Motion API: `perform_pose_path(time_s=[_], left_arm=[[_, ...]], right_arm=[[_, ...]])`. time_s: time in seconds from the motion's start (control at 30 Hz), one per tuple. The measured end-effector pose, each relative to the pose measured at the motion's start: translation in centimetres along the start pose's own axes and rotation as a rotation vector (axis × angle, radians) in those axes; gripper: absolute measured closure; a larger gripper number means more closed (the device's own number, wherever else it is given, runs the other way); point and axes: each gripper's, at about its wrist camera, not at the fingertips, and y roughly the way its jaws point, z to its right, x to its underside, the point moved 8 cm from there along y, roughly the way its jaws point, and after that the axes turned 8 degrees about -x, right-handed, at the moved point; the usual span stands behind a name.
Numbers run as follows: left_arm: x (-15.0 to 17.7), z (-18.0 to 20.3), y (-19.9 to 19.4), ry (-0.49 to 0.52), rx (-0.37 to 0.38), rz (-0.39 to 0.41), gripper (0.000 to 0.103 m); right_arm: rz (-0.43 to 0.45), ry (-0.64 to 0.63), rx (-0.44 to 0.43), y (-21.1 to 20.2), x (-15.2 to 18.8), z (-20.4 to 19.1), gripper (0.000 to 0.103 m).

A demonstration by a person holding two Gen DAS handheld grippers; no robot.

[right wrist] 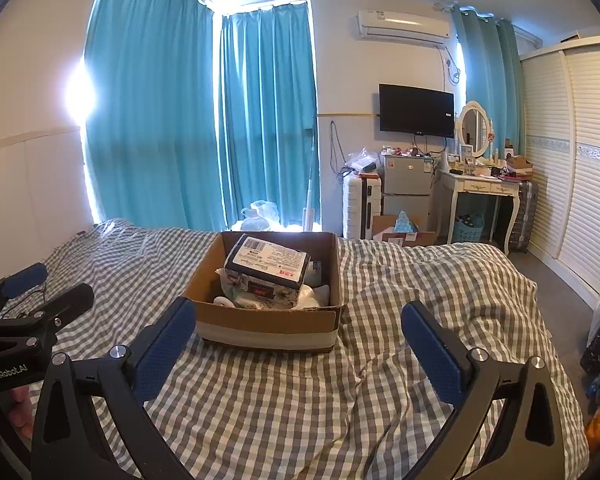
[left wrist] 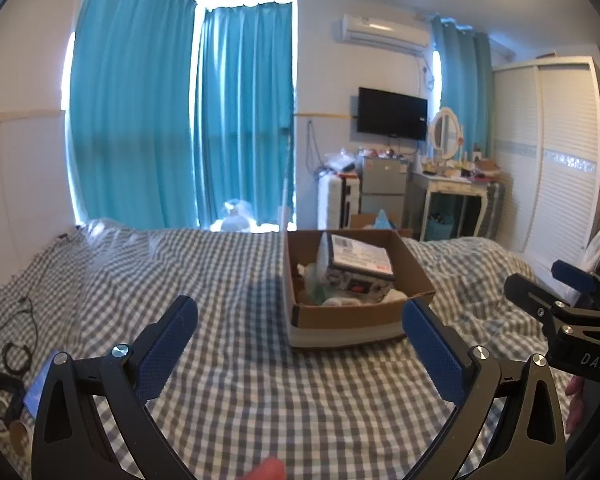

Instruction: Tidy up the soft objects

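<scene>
A brown cardboard box [left wrist: 352, 316] stands on the checked bed [left wrist: 228, 384], also in the right wrist view [right wrist: 266, 322]. It holds a wrapped soft pack with a printed label [left wrist: 358, 262] [right wrist: 268, 264] on top of other white and pale green soft items [right wrist: 312, 296]. My left gripper [left wrist: 300, 312] is open and empty, held above the bed just short of the box. My right gripper [right wrist: 298, 310] is open and empty, also in front of the box. Each gripper shows at the edge of the other's view [left wrist: 560, 300] [right wrist: 40, 292].
Cables and small items [left wrist: 8, 372] lie at the bed's left edge. Beyond the bed stand teal curtains [right wrist: 160, 120], a small fridge [right wrist: 406, 184], a white suitcase [right wrist: 360, 208], a dressing table [right wrist: 484, 192] and a white wardrobe [right wrist: 572, 152].
</scene>
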Motion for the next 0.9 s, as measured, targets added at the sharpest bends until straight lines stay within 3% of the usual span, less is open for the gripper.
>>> perform_pose_path(time_s=[0.9], left_arm=[[-0.44,0.11,-0.08,0.020,-0.011,0.002,0.000]], right_arm=[[-0.001,0.030,-0.002,0.32,0.23,0.21,0.000]])
